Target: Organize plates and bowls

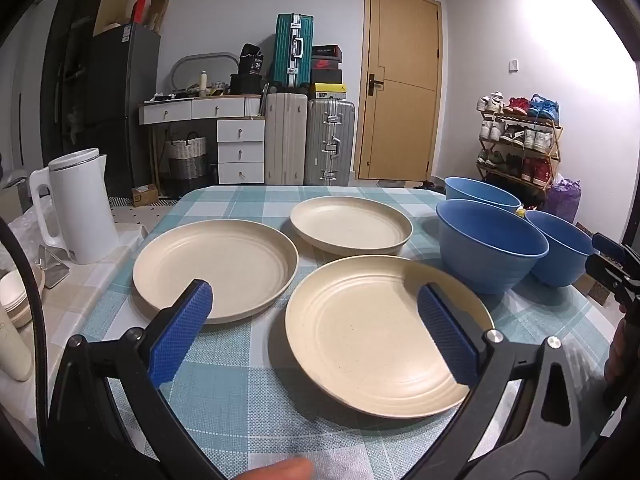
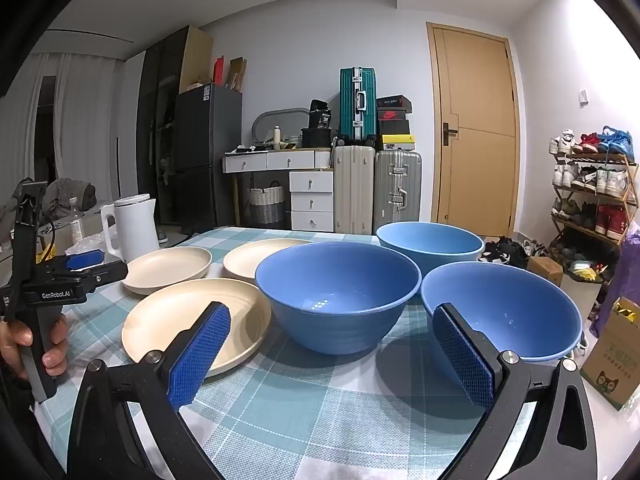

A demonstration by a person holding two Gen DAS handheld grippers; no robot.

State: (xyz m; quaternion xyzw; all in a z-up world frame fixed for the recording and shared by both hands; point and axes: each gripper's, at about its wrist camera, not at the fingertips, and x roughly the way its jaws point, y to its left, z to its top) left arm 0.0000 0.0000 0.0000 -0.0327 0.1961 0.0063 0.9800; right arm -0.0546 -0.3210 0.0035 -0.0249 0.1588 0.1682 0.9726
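A table covered by a teal and white checked cloth [image 1: 248,392] is seen from two hand-held grippers. At the far left, off the cloth, one white kettle [image 1: 82,206] stands upright on a neighbouring surface. Three cream plates are laid flat on the cloth, none stacked: the left plate [image 1: 216,266], the far plate [image 1: 350,222] behind it to the right, and the near plate [image 1: 384,336] closest to the viewer. The left gripper [image 1: 316,320] is held above the near plate and the left plate with its jaws spread as wide as they go, and nothing is held between its blue pads. To the right of the plates, three blue bowls are set upright and apart: the middle bowl [image 2: 338,304], the far bowl [image 2: 430,246] and the right bowl [image 2: 502,310]. The right gripper [image 2: 332,340] is held in front of the middle and right bowls, also fully spread and empty.
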